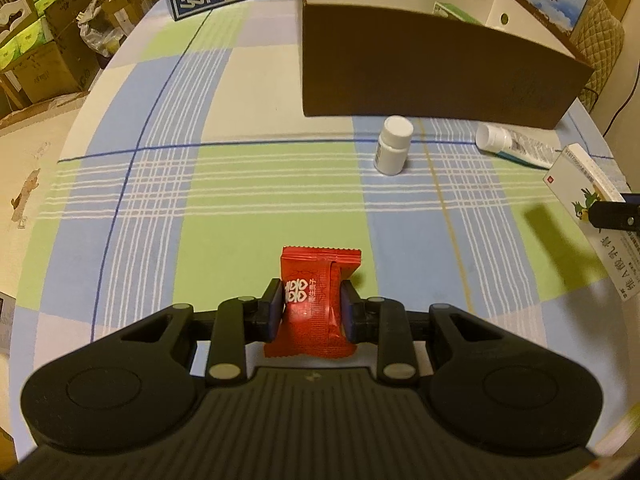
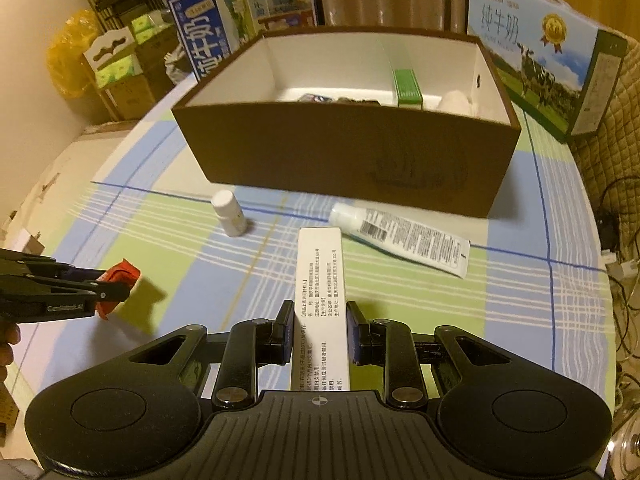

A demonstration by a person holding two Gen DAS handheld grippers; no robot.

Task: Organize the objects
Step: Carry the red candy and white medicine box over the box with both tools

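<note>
My left gripper (image 1: pixel 311 306) is shut on a red candy packet (image 1: pixel 316 304) and holds it above the checked tablecloth; from the right wrist view the same gripper (image 2: pixel 120 286) and packet (image 2: pixel 122 276) show at the far left. My right gripper (image 2: pixel 319 330) is shut on a long white medicine box (image 2: pixel 320 280), which also shows at the right edge of the left wrist view as the medicine box (image 1: pixel 588 200). Ahead stands an open brown cardboard box (image 2: pixel 360 152) with several items inside. A white pill bottle (image 2: pixel 230 212) stands and a white tube (image 2: pixel 404 238) lies in front of it.
Two milk cartons (image 2: pixel 224 28) (image 2: pixel 540 56) stand behind the brown box. Stacked cardboard boxes and bags (image 1: pixel 44 40) fill the floor to the left. A quilted chair back (image 1: pixel 600 40) and cables (image 2: pixel 616 240) are at the right. A hand (image 2: pixel 8 344) shows at the left edge.
</note>
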